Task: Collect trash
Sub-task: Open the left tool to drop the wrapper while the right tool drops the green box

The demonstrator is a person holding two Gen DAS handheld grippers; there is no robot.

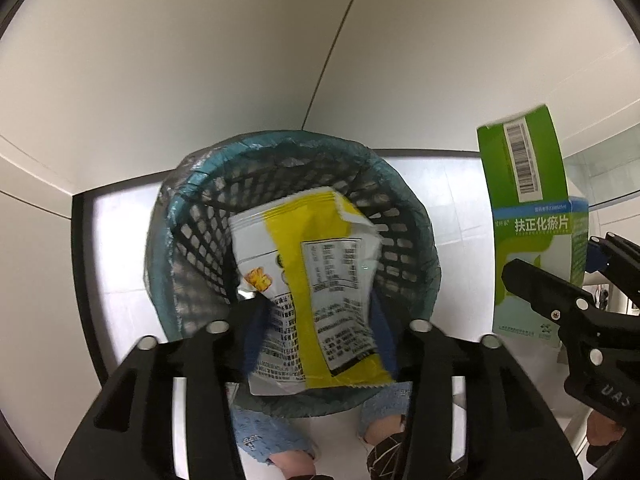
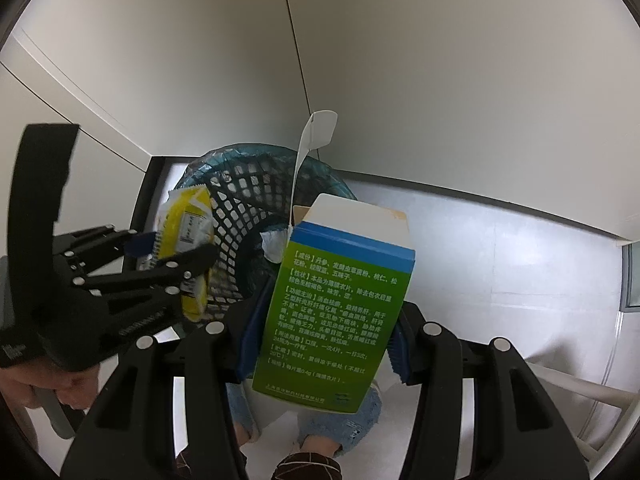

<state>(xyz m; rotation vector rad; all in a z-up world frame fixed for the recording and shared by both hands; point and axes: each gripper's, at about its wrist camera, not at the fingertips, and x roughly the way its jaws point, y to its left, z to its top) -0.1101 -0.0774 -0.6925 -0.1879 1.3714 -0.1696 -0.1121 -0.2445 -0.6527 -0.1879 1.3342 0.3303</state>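
Above the lined mesh bin (image 1: 208, 216), the left gripper (image 1: 316, 344) clamps a yellow snack wrapper (image 1: 308, 280) over the opening for release; the right gripper (image 2: 320, 340) grips an open medicine box (image 2: 336, 312) just beside the rim, apparently awaiting its turn.

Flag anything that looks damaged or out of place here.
The green medicine box, clamped in the right gripper, has its top flap torn open and sticking up. The yellow snack packet in the left gripper is crumpled. Nothing looks spilled.

Bin (image 1: 192, 200) on white floor (image 1: 448, 184)
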